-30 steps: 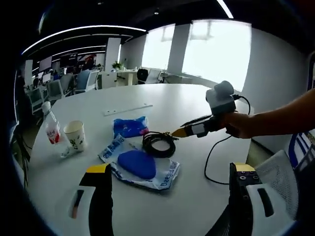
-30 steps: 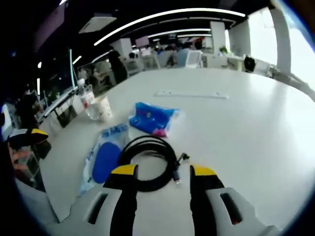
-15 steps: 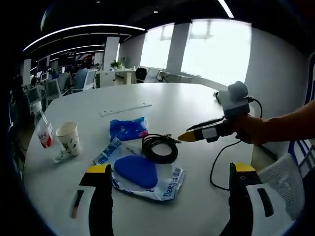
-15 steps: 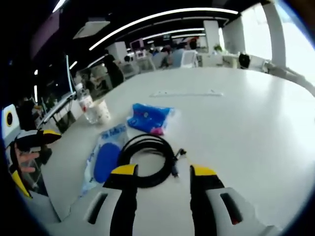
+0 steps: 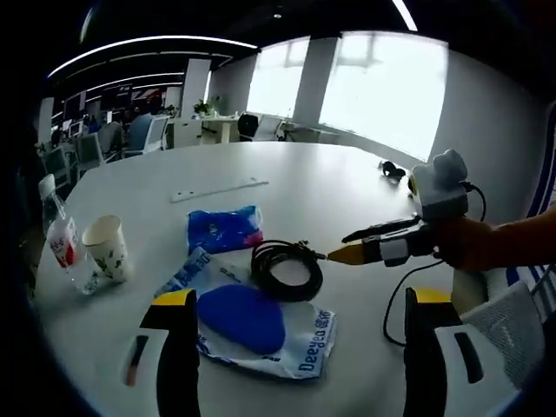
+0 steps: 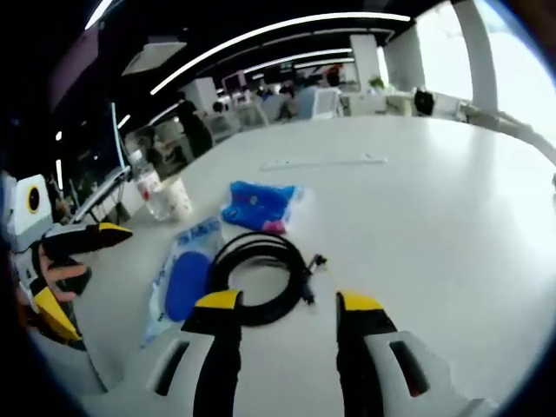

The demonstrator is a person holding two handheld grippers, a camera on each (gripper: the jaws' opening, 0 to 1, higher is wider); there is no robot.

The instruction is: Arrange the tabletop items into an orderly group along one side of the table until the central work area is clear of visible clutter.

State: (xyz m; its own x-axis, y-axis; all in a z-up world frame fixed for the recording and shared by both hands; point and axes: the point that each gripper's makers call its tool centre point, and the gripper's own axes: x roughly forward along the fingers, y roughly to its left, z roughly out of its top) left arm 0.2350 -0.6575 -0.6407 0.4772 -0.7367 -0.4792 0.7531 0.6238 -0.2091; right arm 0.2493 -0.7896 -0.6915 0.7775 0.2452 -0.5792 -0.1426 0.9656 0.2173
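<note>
Now we hold our right gripper [image 6: 287, 304] with its jaws spread apart and nothing between them, just short of the coiled black cable [image 6: 259, 276] on the white table [image 6: 434, 208]. Our left gripper [image 5: 300, 306] is likewise parted and bare, above the clear bag with a blue pad [image 5: 252, 317], which lies touching the cable's coil. Beyond these we see a blue packet [image 5: 224, 229] near the cable, and well off to one side a paper cup [image 5: 106, 248] just beside a plastic bottle [image 5: 59, 243].
</note>
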